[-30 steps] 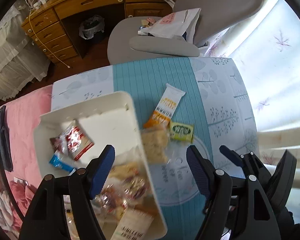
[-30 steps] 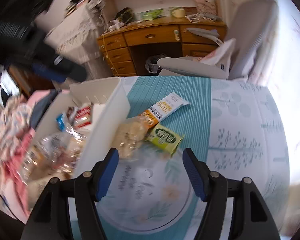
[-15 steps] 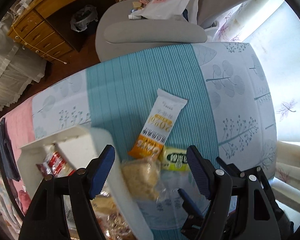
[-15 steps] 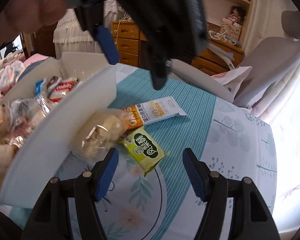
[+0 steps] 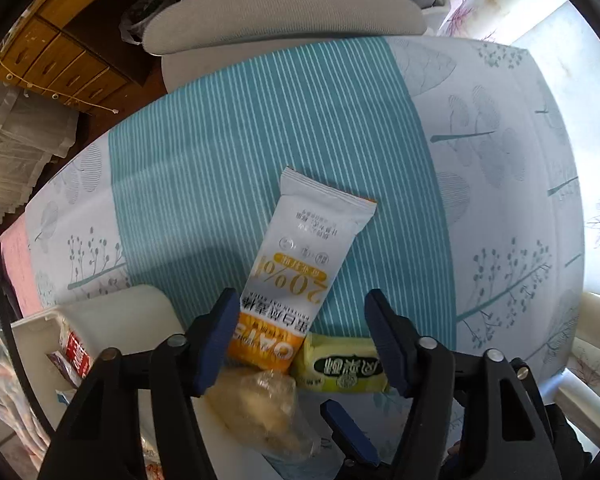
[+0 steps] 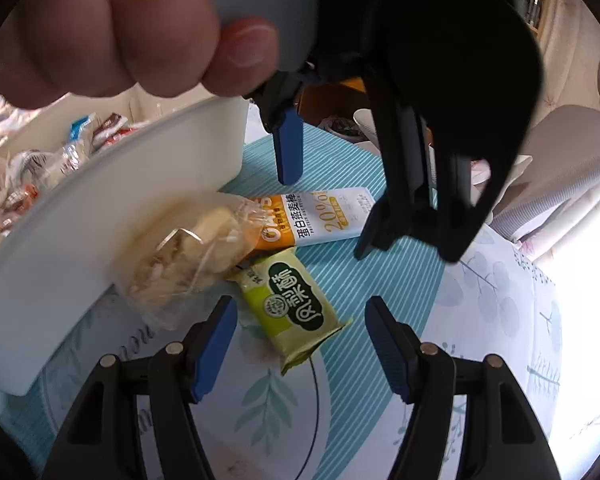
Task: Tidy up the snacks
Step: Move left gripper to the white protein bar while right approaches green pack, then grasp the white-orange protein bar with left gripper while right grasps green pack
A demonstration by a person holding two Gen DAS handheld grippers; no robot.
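1. Left wrist view: the left tool (image 5: 300, 336) points down over the orange end of the oat bar (image 5: 300, 264), which lies flat on the striped cloth of the table (image 5: 204, 152). Its jaws have just been closing and now stand at a middling gap, one on each side of the bar's near end, with no pad pressing on it yet. That straddle suggests the bar is the next snack to lift.
2. Just right of the bar, touching it, lies the green pastry pack (image 5: 340, 368). Nearer, the clear-wrapped biscuit (image 5: 268, 408) leans against the white bin (image 5: 112, 312), which sits at the left with wrapped sweets inside.
3. Room here: the cloth beyond the bar is bare out to the far table edge, where a grey chair (image 5: 284, 16) stands close. The right finger has little space beside the green pack, and the bin's corner is close to the left finger.
4. Right wrist view: the right tool (image 6: 300, 344) hovers open and empty, angled over the green pastry pack (image 6: 296, 300), apparently waiting its turn.
5. The left tool (image 6: 332, 216) comes down from above in a hand (image 6: 112, 28), its fingers either side of the oat bar (image 6: 316, 216). The bin wall (image 6: 100, 232) curves along the left; open cloth lies to the right.
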